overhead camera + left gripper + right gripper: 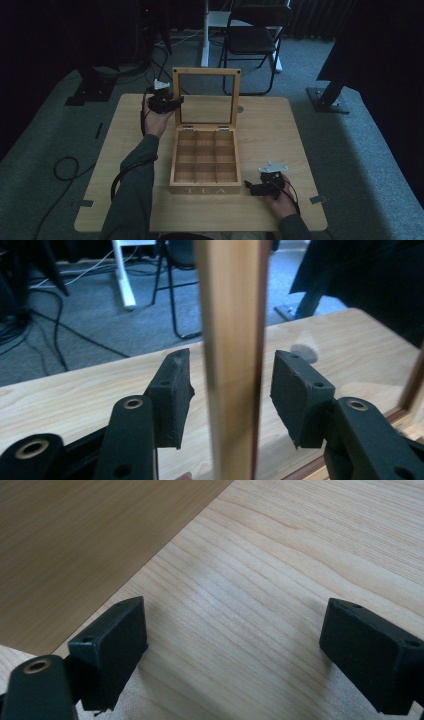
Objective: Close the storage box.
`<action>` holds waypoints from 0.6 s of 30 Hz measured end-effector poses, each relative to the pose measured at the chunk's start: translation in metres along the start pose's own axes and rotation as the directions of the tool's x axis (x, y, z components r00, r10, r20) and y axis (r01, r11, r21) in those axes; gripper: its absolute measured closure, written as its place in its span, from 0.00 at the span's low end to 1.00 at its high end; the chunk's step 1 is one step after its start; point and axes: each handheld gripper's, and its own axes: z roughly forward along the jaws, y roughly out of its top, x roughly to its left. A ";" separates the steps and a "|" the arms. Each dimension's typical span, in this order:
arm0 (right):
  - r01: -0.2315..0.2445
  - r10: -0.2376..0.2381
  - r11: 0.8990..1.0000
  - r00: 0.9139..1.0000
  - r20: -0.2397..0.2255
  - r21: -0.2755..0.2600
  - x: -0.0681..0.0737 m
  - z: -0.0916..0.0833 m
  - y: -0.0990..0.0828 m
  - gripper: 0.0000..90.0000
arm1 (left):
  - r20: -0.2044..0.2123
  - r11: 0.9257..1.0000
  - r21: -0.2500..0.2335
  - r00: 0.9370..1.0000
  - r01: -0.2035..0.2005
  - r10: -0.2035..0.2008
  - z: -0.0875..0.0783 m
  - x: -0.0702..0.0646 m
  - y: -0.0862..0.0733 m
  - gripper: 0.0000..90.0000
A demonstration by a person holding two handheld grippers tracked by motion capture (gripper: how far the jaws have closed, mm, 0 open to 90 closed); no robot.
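Observation:
A wooden tea box [205, 190] stands mid-table, its compartments empty and its glass-paned lid [206, 72] upright. My left gripper [172, 103] is at the lid's left side. In the left gripper view the lid's wooden side rail [232, 315] runs straight up between the two pads [172, 395] of that gripper [232, 400]. A narrow gap shows on each side, so it is open around the rail. My right gripper [250, 189] hovers low by the box's front right corner. Its jaws [235, 655] are open over bare table, with the box's side wall [75, 540] to their left.
The light wooden table [280, 150] ends close behind the lid. A small round metal disc [240, 109] lies right of the lid. A folding chair [255, 35] and a white post stand behind, and cables [65, 167] lie on the carpet to the left.

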 end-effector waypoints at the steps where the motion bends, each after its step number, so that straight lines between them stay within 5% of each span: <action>1: 0.000 0.000 1.000 1.000 0.000 0.000 0.000 0.000 0.000 0.13 | 0.004 1.000 -0.003 1.000 0.000 0.000 0.001 -0.001 0.001 0.57; 18: 0.001 -0.001 1.000 1.000 0.000 0.000 0.000 0.000 0.000 0.13 | 0.066 0.999 -0.025 0.998 0.021 -0.019 0.005 0.002 0.001 0.53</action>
